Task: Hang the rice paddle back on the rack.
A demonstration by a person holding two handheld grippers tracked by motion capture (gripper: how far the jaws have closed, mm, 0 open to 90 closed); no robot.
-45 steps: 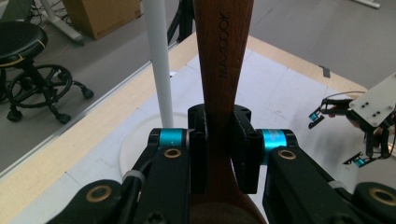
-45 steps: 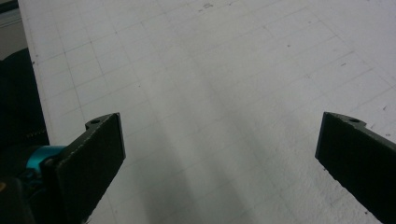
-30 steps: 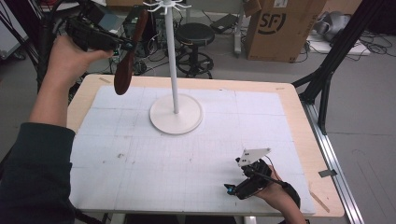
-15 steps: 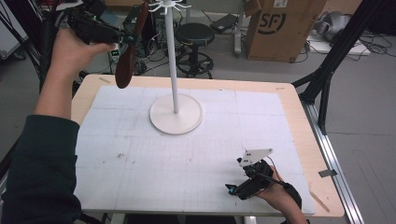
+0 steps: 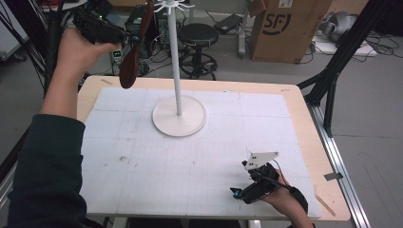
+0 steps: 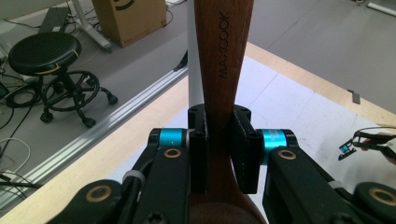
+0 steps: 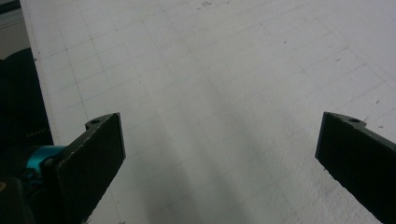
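**Wooden spoon raised toward the rack's hooks**

You hold the left gripper (image 5: 124, 37) high beyond the table's far-left corner, its fingers (image 6: 198, 154) clamped tight on the neck of the wooden spoon (image 5: 133, 56), one pad on each side of the handle. The grip sits low on the handle, just above the bowl, so the bowl hangs down over the far edge of the table (image 5: 304, 118) while the handle's free end slants up toward the ring of hooks (image 5: 170, 5) that crowns the white rack (image 5: 177, 71). That leaves the top of the handle clear of the fingers, which is the part that has to meet a hook. In the left gripper view the handle runs straight up between the pads, with the rack's pole (image 6: 195, 56) right behind it, so the spoon is nearly lined up with the pole, just to its left in the high view and not yet on any hook.

The rack's round base (image 5: 179, 116) stands on the gridded mat toward the far middle of the table. Your right gripper (image 5: 240, 192) rests near the table's near-right corner, well apart from the rack, its fingers (image 7: 93, 154) spread wide over bare mat and holding nothing; it looks parked there to keep out of the way.
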